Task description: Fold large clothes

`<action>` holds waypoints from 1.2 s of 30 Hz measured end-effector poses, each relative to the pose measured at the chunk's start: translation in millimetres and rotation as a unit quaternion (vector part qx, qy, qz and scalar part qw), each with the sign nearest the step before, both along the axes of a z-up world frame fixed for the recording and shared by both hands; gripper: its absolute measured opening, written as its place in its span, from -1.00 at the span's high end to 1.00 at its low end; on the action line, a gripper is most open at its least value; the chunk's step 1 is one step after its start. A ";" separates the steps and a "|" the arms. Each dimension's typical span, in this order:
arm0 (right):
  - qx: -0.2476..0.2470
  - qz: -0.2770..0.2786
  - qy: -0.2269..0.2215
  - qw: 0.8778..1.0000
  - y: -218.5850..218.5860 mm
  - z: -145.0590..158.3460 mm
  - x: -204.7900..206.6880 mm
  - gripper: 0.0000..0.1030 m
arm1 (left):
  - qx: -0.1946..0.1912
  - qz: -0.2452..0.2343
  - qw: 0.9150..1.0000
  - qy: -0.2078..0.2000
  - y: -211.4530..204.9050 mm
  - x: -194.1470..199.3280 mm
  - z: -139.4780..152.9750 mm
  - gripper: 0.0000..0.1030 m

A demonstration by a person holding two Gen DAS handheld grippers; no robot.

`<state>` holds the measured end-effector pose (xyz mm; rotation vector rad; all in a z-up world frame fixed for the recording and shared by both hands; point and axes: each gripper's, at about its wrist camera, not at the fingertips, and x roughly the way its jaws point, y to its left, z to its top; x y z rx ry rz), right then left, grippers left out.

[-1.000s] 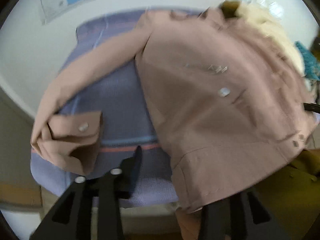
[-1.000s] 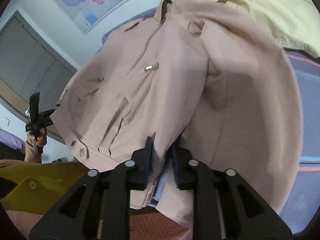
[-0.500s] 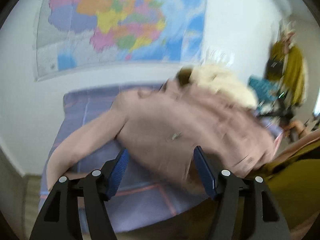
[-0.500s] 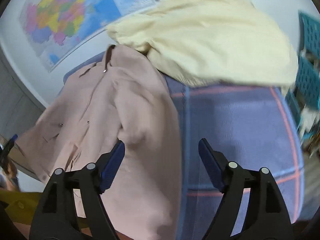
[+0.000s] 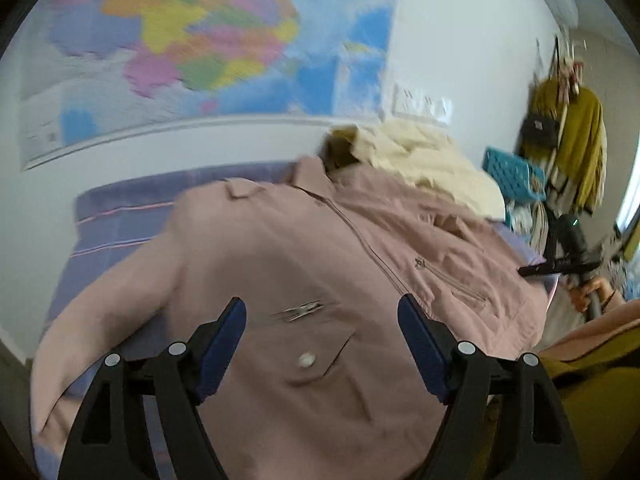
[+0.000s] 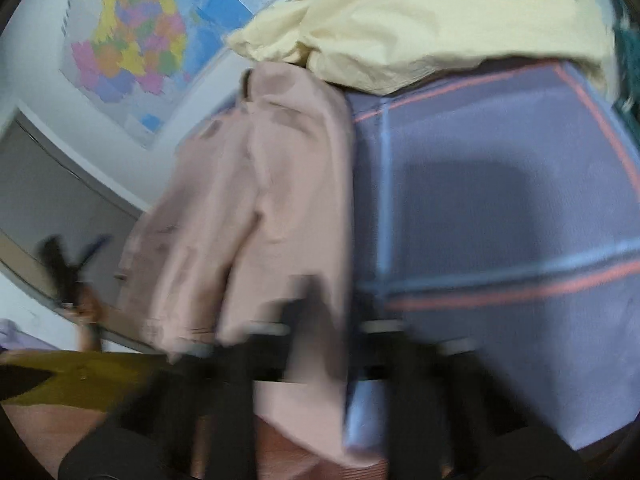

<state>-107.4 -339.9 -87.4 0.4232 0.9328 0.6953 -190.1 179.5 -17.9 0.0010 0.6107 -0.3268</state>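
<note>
The left gripper [image 5: 322, 344] hovers over the pink jacket [image 5: 320, 280], its jaws opening, with nothing pinched between the blue pads [image 5: 222, 340]. The jacket lies spread beneath it on the purple checked cloth [image 5: 120, 220]. Beyond the jacket's collar sits a pale yellow garment [image 5: 432, 160], and to the right of that a teal basket [image 5: 516, 178] whose contents are too blurred to tell.

The right gripper [image 6: 332, 320] is badly smeared; its jaws are brought together, apparently on the jacket's edge [image 6: 316, 360], though the blur leaves that uncertain.

Only the left view shows the mustard coat [image 5: 576, 136] hanging on the far right wall. Only the right view shows the grey door [image 6: 52, 188] to the left.
</note>
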 end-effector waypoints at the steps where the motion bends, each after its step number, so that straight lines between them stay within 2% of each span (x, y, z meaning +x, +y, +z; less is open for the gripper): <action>1: 0.014 0.009 -0.012 1.000 0.1 12.1 -4.1 0.97 | 0.001 -0.012 1.000 0.007 -9.0 12.7 -0.5 -0.46; 2: 0.013 0.013 -0.026 0.999 0.6 23.7 -6.5 0.97 | 0.001 -0.022 1.000 0.011 -16.4 22.9 -0.2 -0.46; 5: 0.023 0.029 -0.093 0.995 6.3 83.5 -14.0 0.97 | 0.007 -0.057 0.998 0.011 -39.5 48.7 5.6 -0.46; 7: 0.022 0.041 -0.143 0.989 15.4 132.4 -15.8 0.97 | 0.016 -0.075 0.997 0.005 -53.1 62.0 11.6 -0.46; 9: 0.013 0.061 -0.175 0.983 34.3 168.6 -13.2 0.97 | 0.007 -0.097 0.995 0.001 -60.6 73.3 18.3 -0.46; 10: 0.004 0.088 -0.190 0.978 56.0 189.9 -9.8 0.97 | -0.002 -0.108 0.994 -0.001 -63.8 80.6 23.0 -0.46; 12: -0.004 0.123 -0.195 0.973 86.1 207.1 -3.1 0.96 | -0.012 -0.117 0.993 -0.001 -67.6 91.2 28.7 -0.46; 14: -0.028 0.171 -0.197 0.965 133.8 217.8 6.8 0.91 | -0.023 -0.124 0.992 0.003 -66.8 101.1 32.2 -0.46; 17: -0.041 0.233 -0.167 0.957 209.7 208.3 32.5 0.91 | -0.039 -0.117 0.992 0.008 -55.6 110.2 33.7 -0.46; 19: -0.050 0.268 -0.149 0.950 251.7 191.2 46.3 0.91 | -0.052 -0.099 0.994 0.009 -41.4 113.6 33.3 -0.46; 22: -0.055 0.291 -0.101 0.950 305.3 157.5 75.7 0.87 | -0.072 -0.080 0.994 0.024 -19.5 116.4 29.4 -0.47; 23: -0.053 0.289 -0.090 0.952 315.9 148.8 84.5 0.79 | -0.065 -0.074 0.995 0.026 -15.1 115.8 26.2 -0.47; 24: -0.060 0.284 -0.078 0.954 328.0 135.3 95.0 0.62 | -0.054 -0.066 0.996 0.027 -13.1 116.5 23.2 -0.47; 25: -0.071 0.280 -0.068 0.955 336.0 128.0 101.2 0.10 | -0.038 -0.056 0.997 0.036 -11.8 117.8 16.8 -0.48; 26: -0.079 0.271 -0.065 0.957 337.0 121.7 105.7 -0.03 | -0.033 -0.053 0.997 0.048 -11.1 120.6 11.5 -0.48; 29: -0.072 0.251 -0.069 0.963 319.5 116.9 113.2 -0.03 | -0.035 -0.064 0.993 0.096 -13.9 127.4 -7.3 -0.48; 32: -0.072 0.198 -0.103 0.972 277.7 129.0 118.5 -0.06 | -0.036 -0.082 0.989 0.119 -23.5 130.2 -16.8 -0.55; 34: -0.101 0.140 -0.136 0.976 241.8 135.7 123.4 -0.13 | -0.033 -0.099 0.986 0.127 -33.3 133.3 -21.4 -0.58; 36: -0.153 0.074 -0.145 0.975 216.3 132.5 138.1 -0.18 | -0.001 -0.106 0.986 0.128 -44.2 136.2 -27.9 -0.54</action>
